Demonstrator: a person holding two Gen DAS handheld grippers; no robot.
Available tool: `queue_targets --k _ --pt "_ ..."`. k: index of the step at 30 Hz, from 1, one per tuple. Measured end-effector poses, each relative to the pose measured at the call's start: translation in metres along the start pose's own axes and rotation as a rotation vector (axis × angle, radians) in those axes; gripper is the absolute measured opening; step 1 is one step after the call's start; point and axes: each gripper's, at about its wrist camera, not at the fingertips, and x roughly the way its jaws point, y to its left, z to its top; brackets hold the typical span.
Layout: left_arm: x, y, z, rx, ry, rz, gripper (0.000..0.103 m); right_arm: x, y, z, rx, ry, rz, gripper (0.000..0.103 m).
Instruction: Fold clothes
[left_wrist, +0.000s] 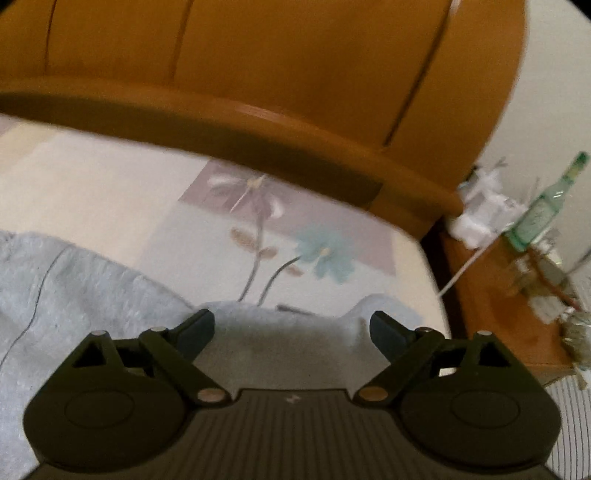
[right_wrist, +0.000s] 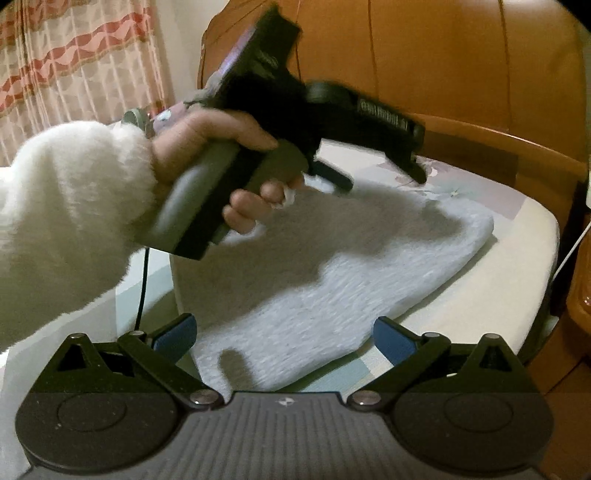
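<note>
A pale blue fleece garment (right_wrist: 332, 288) lies flat on the bed, its far edge near the headboard. In the left wrist view the same garment (left_wrist: 92, 295) spreads from the left to under my left gripper (left_wrist: 291, 328), whose jaws stand wide open over the cloth's far edge with nothing between them. The right wrist view shows that left gripper (right_wrist: 376, 177) held by a hand (right_wrist: 207, 136) in a fluffy white sleeve, hovering above the garment's far part. My right gripper (right_wrist: 284, 334) is open near the garment's near corner, its blue pads (right_wrist: 393, 339) bare.
The bed carries a cream sheet with a flower print (left_wrist: 258, 229). A curved wooden headboard (left_wrist: 295, 74) rises behind it. A nightstand (left_wrist: 498, 302) at the right holds a green glass bottle (left_wrist: 539, 210) and clutter. A striped curtain (right_wrist: 74, 55) hangs at the left.
</note>
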Motion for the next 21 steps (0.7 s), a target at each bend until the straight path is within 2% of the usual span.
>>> queue_targets --k 1,4,8,11,15,18,21 --pt "0.001 0.002 0.002 -0.01 0.009 0.008 0.088 -0.003 0.0 -0.002 0.007 -0.005 0.004 0.103" --pt "-0.031 0.005 0.011 0.014 -0.054 0.003 0.089 -0.009 -0.003 -0.003 0.032 -0.018 0.019 0.103" --pt "-0.066 0.021 0.019 0.06 -0.122 0.086 0.091 -0.01 -0.011 -0.001 0.062 -0.022 0.044 0.103" --pt "-0.063 0.052 0.018 -0.023 -0.094 0.141 0.091 -0.013 -0.017 0.0 0.062 -0.029 0.055 0.103" --pt "-0.038 0.091 0.007 -0.138 -0.028 0.192 0.091 -0.009 -0.021 0.004 0.069 -0.034 0.054 0.103" --pt "-0.033 0.098 0.004 -0.131 -0.029 0.183 0.091 -0.009 -0.022 0.005 0.084 -0.032 0.06 0.103" --pt "-0.047 0.088 0.01 -0.083 -0.064 0.206 0.091 -0.008 -0.023 0.005 0.088 -0.031 0.067 0.103"
